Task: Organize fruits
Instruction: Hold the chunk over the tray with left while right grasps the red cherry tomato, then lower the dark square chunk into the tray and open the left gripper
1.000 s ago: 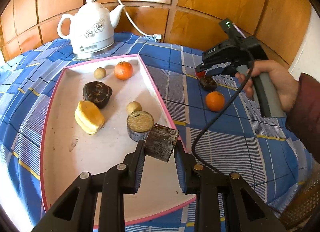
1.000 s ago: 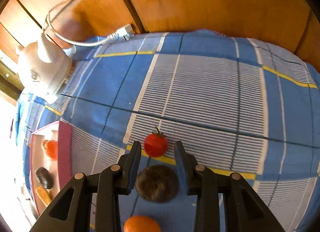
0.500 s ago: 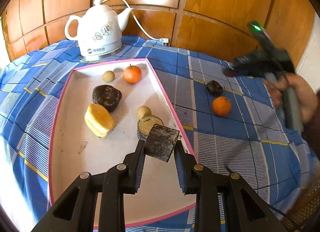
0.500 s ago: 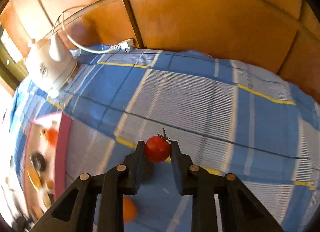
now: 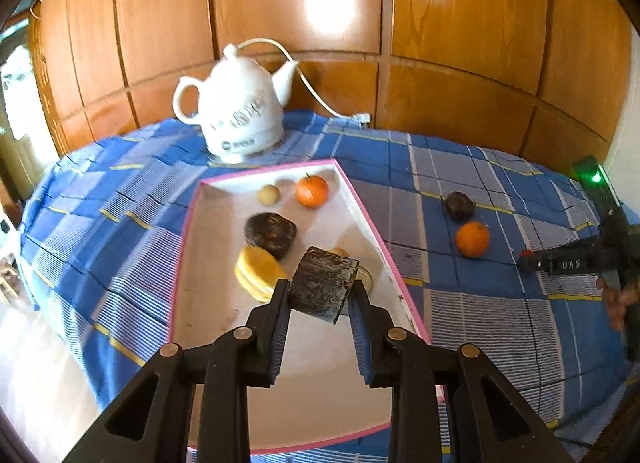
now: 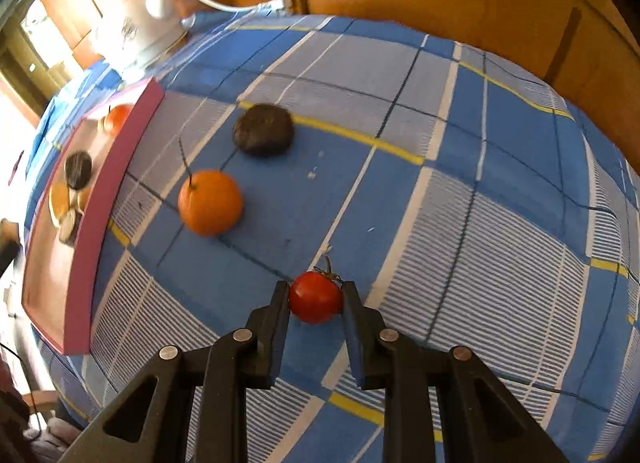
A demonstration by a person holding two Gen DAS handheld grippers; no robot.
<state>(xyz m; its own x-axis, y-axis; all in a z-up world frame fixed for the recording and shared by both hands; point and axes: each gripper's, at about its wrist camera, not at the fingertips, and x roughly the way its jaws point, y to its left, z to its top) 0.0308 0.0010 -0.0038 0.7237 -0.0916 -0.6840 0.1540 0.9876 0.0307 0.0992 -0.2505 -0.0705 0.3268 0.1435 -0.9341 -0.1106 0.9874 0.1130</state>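
My left gripper [image 5: 320, 297] is shut on a dark brown block [image 5: 324, 283] and holds it above the pink-rimmed white tray [image 5: 208, 263]. The tray holds an orange [image 5: 312, 191], a dark lump [image 5: 271, 233], a yellow piece [image 5: 258, 273] and a small pale ball [image 5: 268, 194]. My right gripper [image 6: 316, 301] is shut on a red tomato [image 6: 315, 297], lifted above the blue checked cloth. On the cloth lie another orange [image 6: 210, 207] and a dark round fruit [image 6: 263, 134]; both also show in the left wrist view, the orange [image 5: 473, 239] and the dark fruit [image 5: 460, 205].
A white electric kettle [image 5: 238, 117] with its cord stands behind the tray, by the wooden wall panels. The tray's pink rim [image 6: 108, 199] lies left of the loose fruits. The table edge drops off at the left and front.
My right gripper shut on the tomato, lifted it and drew back toward the near right. My left gripper rose and pulled back with the block still in it.
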